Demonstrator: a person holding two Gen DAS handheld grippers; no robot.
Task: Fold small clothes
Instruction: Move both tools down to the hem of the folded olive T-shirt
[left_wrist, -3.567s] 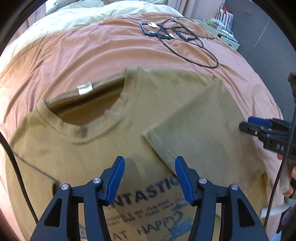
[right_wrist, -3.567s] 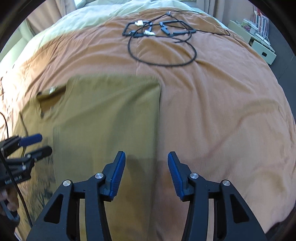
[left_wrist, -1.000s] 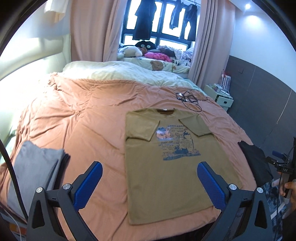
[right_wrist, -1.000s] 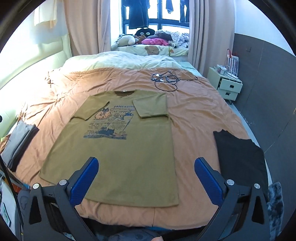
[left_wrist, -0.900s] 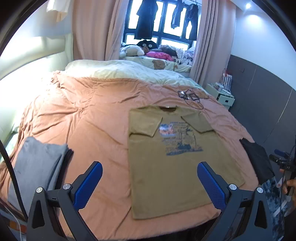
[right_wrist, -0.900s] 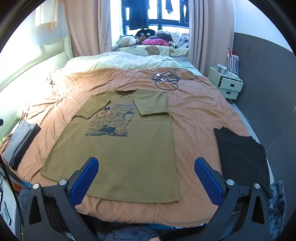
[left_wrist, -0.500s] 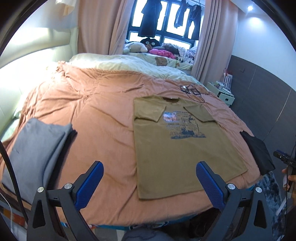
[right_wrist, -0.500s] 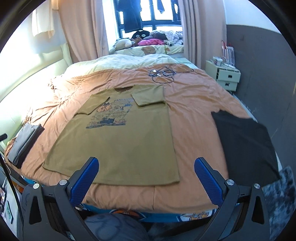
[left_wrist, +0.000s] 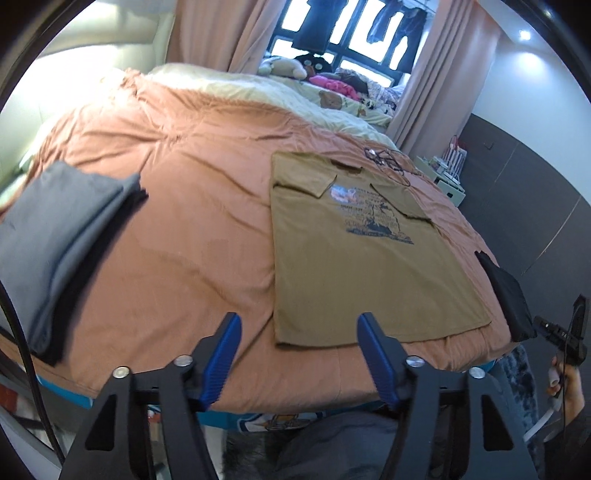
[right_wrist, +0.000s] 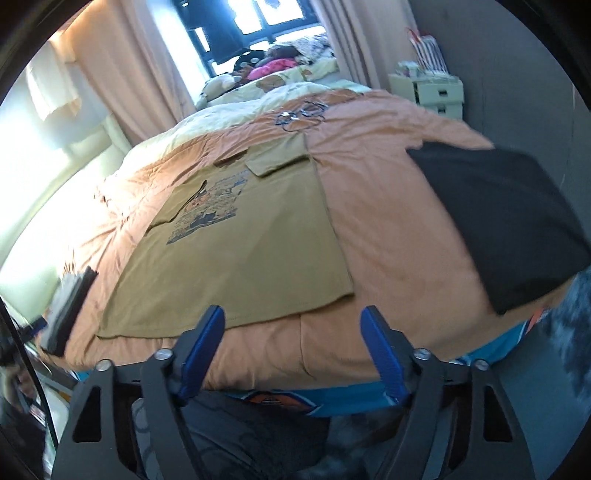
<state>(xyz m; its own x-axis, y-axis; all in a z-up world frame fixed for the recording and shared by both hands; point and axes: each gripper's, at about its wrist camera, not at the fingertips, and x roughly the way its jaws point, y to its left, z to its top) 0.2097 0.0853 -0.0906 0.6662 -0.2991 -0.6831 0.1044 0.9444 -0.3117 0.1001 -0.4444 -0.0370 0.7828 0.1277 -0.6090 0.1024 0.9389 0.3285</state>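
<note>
An olive T-shirt (left_wrist: 351, 251) (right_wrist: 243, 251) with a dark blue print lies flat on the orange bedspread (left_wrist: 192, 221), both sleeves folded inward. My left gripper (left_wrist: 299, 354) hovers just short of the shirt's near left hem corner, jaws closing with nothing between them. My right gripper (right_wrist: 291, 350) hangs before the near right hem corner, its jaws also closing on nothing. In the left wrist view the right gripper (left_wrist: 561, 332) shows at the far right in a hand.
A folded grey and black stack (left_wrist: 55, 251) (right_wrist: 68, 306) lies at the bed's left edge. A black garment (right_wrist: 506, 218) (left_wrist: 506, 295) lies at the right edge. Black cables (right_wrist: 299, 114) rest near the pillows. A white nightstand (right_wrist: 436, 92) stands by the grey wall.
Both grippers have sunk toward the bed's near edge and come close to the shirt's hem. Their jaws have narrowed from wide open.
</note>
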